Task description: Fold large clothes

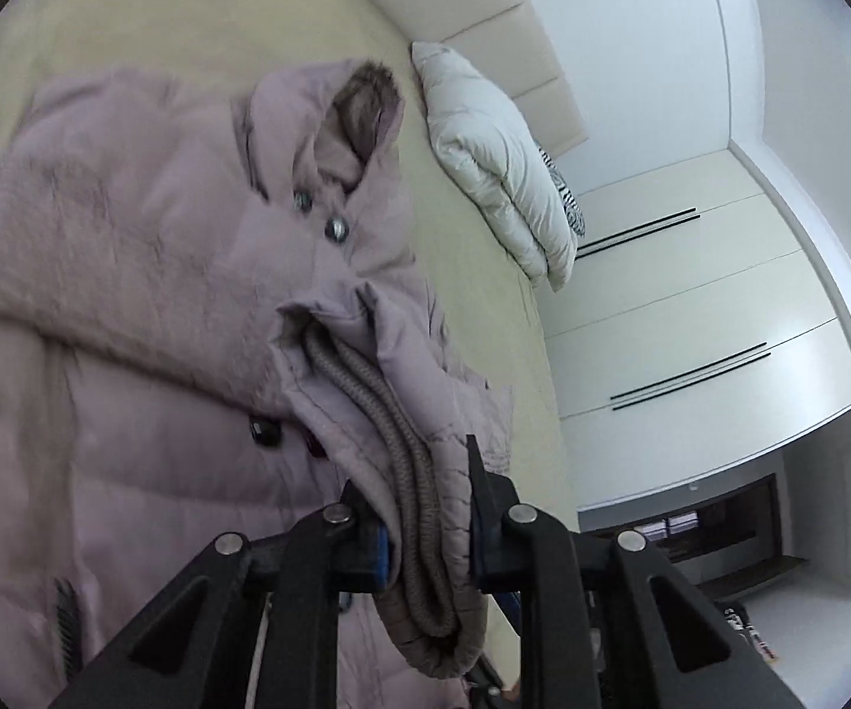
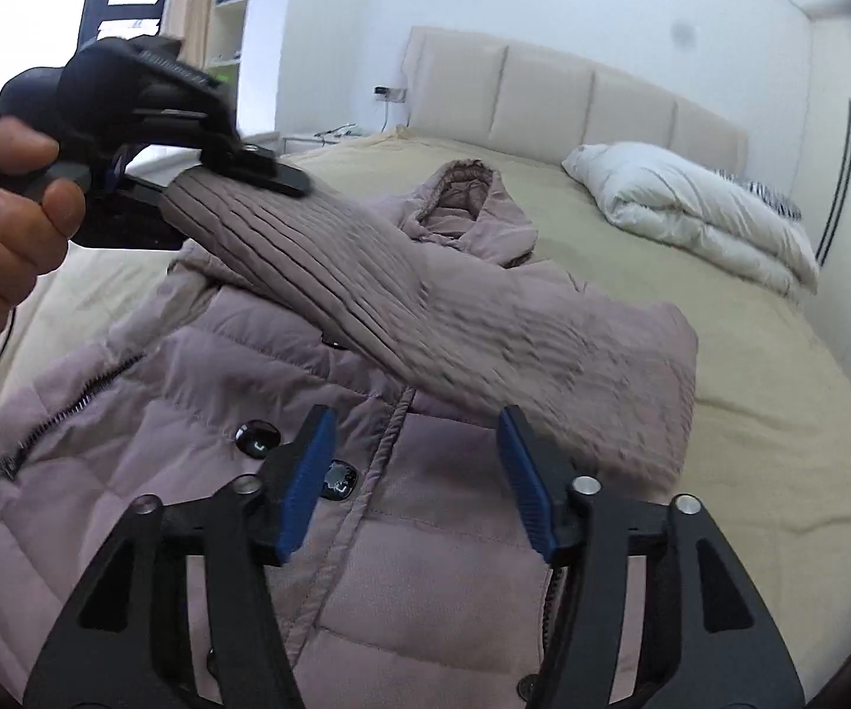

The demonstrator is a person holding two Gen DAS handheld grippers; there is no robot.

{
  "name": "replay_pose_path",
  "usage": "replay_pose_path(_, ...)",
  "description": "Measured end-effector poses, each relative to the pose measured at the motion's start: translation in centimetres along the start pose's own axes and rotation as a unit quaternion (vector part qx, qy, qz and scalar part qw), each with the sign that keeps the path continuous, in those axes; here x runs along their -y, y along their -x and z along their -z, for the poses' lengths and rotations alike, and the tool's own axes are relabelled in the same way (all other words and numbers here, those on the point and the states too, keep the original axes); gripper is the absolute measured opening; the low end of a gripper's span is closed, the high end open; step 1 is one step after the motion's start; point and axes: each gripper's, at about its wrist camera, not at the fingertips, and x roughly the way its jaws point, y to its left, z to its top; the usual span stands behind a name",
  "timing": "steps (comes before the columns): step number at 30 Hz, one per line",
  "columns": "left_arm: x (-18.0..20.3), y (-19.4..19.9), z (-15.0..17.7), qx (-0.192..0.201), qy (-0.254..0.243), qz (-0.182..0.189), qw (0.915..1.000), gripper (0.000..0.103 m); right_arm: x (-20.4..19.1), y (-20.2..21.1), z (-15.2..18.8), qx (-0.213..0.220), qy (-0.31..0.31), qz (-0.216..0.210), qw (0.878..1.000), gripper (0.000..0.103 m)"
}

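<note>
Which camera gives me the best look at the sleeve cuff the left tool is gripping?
Left wrist: the ribbed cuff fills the gap in the left tool, clamped. Right wrist shows the cuff farther off, half hidden by that tool.

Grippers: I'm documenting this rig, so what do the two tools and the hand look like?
Both the left gripper and right gripper are black linkage frames with silver pivot pins and ribbed blue pads lining the jaws. The bare hand shows no sleeve.
</note>
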Motion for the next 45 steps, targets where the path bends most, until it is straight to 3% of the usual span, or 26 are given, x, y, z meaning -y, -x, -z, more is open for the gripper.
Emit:
replay_pose_path(3, 0.4, 2.9, -4.1, 0.045, -0.046, -0.044, 0.997, 0.021, 4.5, 0.2, 0.2, -0.009, -0.101, -0.023, 0.995, 0.058)
replay_pose_path(6, -0.1, 3.6, -7.0, 0.066, -0.092, -0.114, 0.9871, 0.021, 8.7, -0.4, 0.8, -0.014, -0.181, -0.033, 0.983, 0.058)
replay_pose_path(8, -2.0, 2.9, -8.3, 0.061, -0.094, -0.163, 0.9803, 0.021, 10.7, -1.0, 1.0, -0.017, -0.217, -0.038, 0.975, 0.058)
replay_pose_path(11, -5.8, 1.7, -8.8, 0.048, -0.071, -0.208, 0.9744, 0.021, 13.3, -2.2, 0.7, -0.012, -0.264, -0.041, 0.964, 0.058)
replay_pose_path(15, -9.3, 1.0, -8.3, 0.047, -0.05, -0.227, 0.9714, 0.023, 16.6, -4.7, -1.0, -0.002, -0.31, -0.06, 0.949, 0.058)
replay_pose_path(22, -9.6, 0.9, -8.0, 0.048, -0.092, -0.264, 0.9589, 0.035, 20.7, -13.5, -5.5, -0.013, -0.383, -0.138, 0.913, 0.058)
replay_pose_path(25, -10.0, 1.7, -7.5, 0.052, -0.095, -0.273, 0.9559, 0.044, 21.2, -19.5, -5.7, -0.073, -0.406, -0.166, 0.896, 0.058)
replay_pose_path(26, -9.9, 2.1, -7.4, 0.056, -0.097, -0.284, 0.9521, 0.048, 21.2, -21.7, -5.2, -0.107, -0.396, -0.143, 0.901, 0.054)
replay_pose_path(27, -9.5, 2.7, -7.3, 0.068, -0.102, -0.303, 0.9451, 0.049, 21.0, -23.3, -4.6, -0.13, -0.382, -0.125, 0.906, 0.044)
replay_pose_path(28, -8.8, 3.5, -7.1, 0.087, -0.109, -0.321, 0.9366, 0.049, 20.7, -24.0, -4.2, -0.134, -0.369, -0.113, 0.913, 0.041)
replay_pose_path(31, -6.6, 5.8, -6.3, 0.143, -0.132, -0.363, 0.9112, 0.049, 20.3, -23.3, -4.8, -0.119, -0.344, -0.097, 0.926, 0.041)
replay_pose_path(33, -4.8, 5.7, -6.0, 0.16, -0.163, -0.349, 0.9088, 0.051, 20.2, -21.9, -5.9, -0.098, -0.345, -0.089, 0.929, 0.041)
replay_pose_path(37, -3.0, 0.5, -5.7, 0.118, -0.228, -0.329, 0.9088, 0.051, 19.1, -20.6, -9.7, -0.045, -0.297, -0.081, 0.95, 0.041)
replay_pose_path(40, -4.5, -3.5, -6.2, 0.088, -0.229, -0.347, 0.9052, 0.051, 18.7, -22.5, -10.8, -0.055, -0.276, -0.067, 0.957, 0.042)
replay_pose_path(42, -6.0, -5.9, -6.5, 0.066, -0.23, -0.376, 0.8952, 0.051, 18.8, -25.4, -9.6, -0.116, -0.27, -0.034, 0.955, 0.046)
replay_pose_path(43, -6.4, -6.7, -6.4, 0.058, -0.241, -0.387, 0.888, 0.052, 18.8, -27.2, -8.3, -0.143, -0.268, -0.043, 0.952, 0.046)
replay_pose_path(45, -6.1, -7.2, -6.1, 0.053, -0.262, -0.397, 0.878, 0.052, 18.1, -27.4, -8.1, -0.115, -0.239, -0.041, 0.963, 0.046)
